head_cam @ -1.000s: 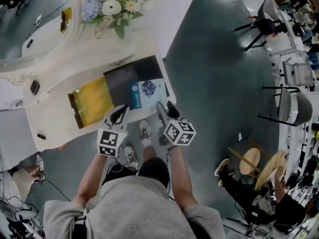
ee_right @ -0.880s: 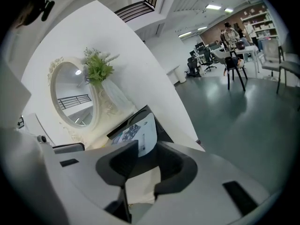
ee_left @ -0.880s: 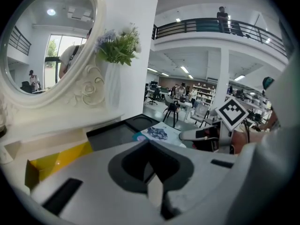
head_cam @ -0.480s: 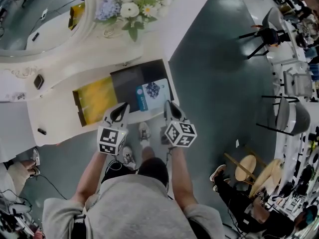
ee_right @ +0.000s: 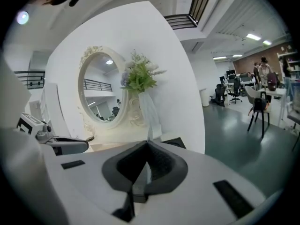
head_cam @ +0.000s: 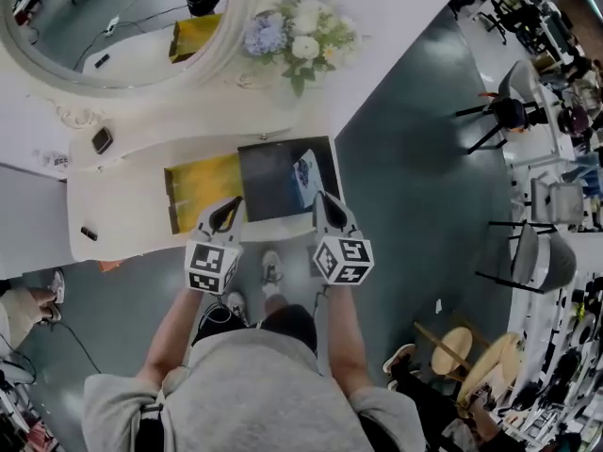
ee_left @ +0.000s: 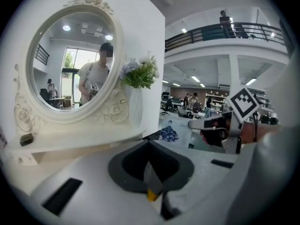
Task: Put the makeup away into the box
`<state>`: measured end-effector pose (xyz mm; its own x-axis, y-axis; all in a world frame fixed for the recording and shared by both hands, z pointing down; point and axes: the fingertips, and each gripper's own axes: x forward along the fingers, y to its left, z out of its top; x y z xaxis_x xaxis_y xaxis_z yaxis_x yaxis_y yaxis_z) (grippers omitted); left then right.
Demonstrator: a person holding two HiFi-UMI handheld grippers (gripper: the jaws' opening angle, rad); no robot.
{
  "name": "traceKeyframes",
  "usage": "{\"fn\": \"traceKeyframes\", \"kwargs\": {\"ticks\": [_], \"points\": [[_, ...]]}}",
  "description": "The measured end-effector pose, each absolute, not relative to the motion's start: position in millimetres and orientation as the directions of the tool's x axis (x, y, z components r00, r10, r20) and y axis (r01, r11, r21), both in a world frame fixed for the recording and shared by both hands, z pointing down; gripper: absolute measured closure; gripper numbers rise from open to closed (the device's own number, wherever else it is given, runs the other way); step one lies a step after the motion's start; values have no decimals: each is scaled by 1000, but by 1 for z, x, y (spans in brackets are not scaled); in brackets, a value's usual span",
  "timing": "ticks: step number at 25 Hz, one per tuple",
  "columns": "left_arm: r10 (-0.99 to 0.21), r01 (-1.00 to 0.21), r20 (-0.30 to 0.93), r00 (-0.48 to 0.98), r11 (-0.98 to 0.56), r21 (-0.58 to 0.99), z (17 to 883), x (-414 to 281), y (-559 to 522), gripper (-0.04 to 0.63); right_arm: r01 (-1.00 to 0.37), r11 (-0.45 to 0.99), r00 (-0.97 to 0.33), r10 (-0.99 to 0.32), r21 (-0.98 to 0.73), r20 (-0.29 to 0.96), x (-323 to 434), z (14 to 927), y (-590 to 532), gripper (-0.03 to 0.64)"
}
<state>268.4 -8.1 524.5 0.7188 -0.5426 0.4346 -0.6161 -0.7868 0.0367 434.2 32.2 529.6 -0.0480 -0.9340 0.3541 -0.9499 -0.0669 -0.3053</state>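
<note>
A flat box lies open at the front of the cream dressing table (head_cam: 122, 215). Its left half (head_cam: 200, 185) is yellow inside, its right half (head_cam: 271, 177) dark. The white lid flap with a blue print (head_cam: 306, 169) (ee_left: 169, 131) stands tilted up at the dark half's right edge. My right gripper (head_cam: 320, 199) (ee_left: 197, 124) has just been closing and is shut on that flap, which shows edge-on above its tips (ee_right: 147, 144). My left gripper (head_cam: 229, 205) (ee_left: 149, 146) is shut with nothing in it, hovering at the box's front edge.
An oval mirror (head_cam: 113, 17) (ee_left: 65, 69) and a vase of flowers (head_cam: 297, 40) (ee_right: 140, 81) stand at the back of the table. Two small dark things (head_cam: 102, 140) (head_cam: 88, 234) lie on its left part. Chairs (head_cam: 513, 111) stand on the grey floor to the right.
The printed flap, flat a second ago, now stands tilted up. My right gripper's jaws, apart before, have closed on it and risen. Both grippers sit closer to the box.
</note>
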Motion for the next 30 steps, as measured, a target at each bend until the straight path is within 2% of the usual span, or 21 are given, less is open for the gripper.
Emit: {"fn": "traceKeyframes", "kwargs": {"ticks": [15, 30], "points": [[-757, -809, 357, 547, -588, -6, 486, 147, -25, 595, -940, 229, -298, -913, -253, 279, 321, 484, -22, 603], [-864, -935, 386, 322, -354, -12, 500, 45, -23, 595, -829, 474, -553, -772, -296, 314, 194, 512, -58, 603]]}}
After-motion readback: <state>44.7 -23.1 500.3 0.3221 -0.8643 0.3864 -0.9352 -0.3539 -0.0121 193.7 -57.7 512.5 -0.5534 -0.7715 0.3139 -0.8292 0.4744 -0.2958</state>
